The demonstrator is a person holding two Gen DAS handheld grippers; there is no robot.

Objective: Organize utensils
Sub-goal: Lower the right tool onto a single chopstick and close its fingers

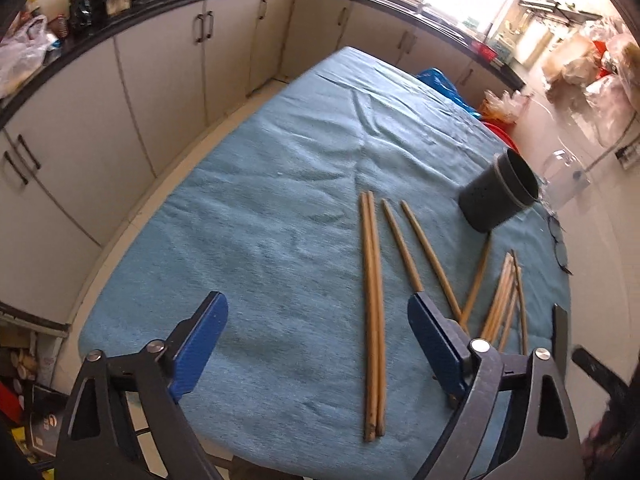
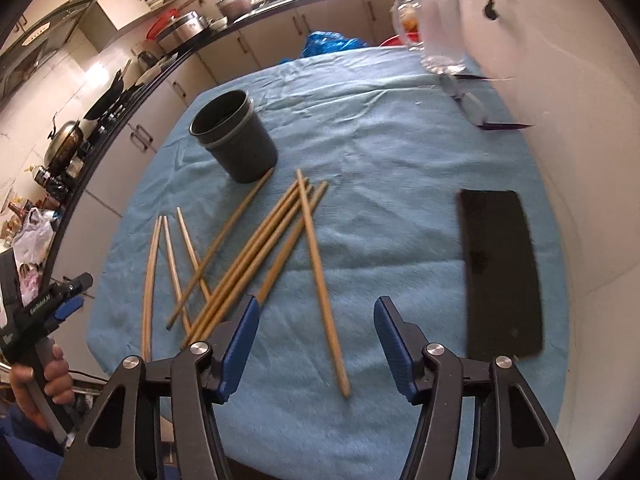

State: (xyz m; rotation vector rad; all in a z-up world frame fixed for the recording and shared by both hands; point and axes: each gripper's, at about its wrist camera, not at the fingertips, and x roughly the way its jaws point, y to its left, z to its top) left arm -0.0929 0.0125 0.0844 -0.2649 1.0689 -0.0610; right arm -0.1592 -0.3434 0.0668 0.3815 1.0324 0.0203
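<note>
Several wooden chopsticks (image 1: 373,312) lie loose on the blue cloth (image 1: 280,200) that covers the table. A dark round holder (image 1: 498,194) stands upright beyond them, empty as far as I see. My left gripper (image 1: 318,308) hangs open above the cloth, with a touching pair of chopsticks lying between its blue fingers (image 1: 202,340), untouched. In the right wrist view the chopsticks (image 2: 256,248) fan out below the holder (image 2: 234,136). My right gripper (image 2: 316,316) is open; one chopstick (image 2: 320,276) runs between its fingers, and the pads do not press it.
A black rectangular pad (image 2: 500,272) lies at the right of the cloth. Glasses (image 2: 468,100) and a clear glass jug (image 2: 440,28) sit at the far right corner. Kitchen cabinets (image 1: 160,80) and a cluttered counter run along the far side. A hand (image 2: 48,380) holds the left gripper.
</note>
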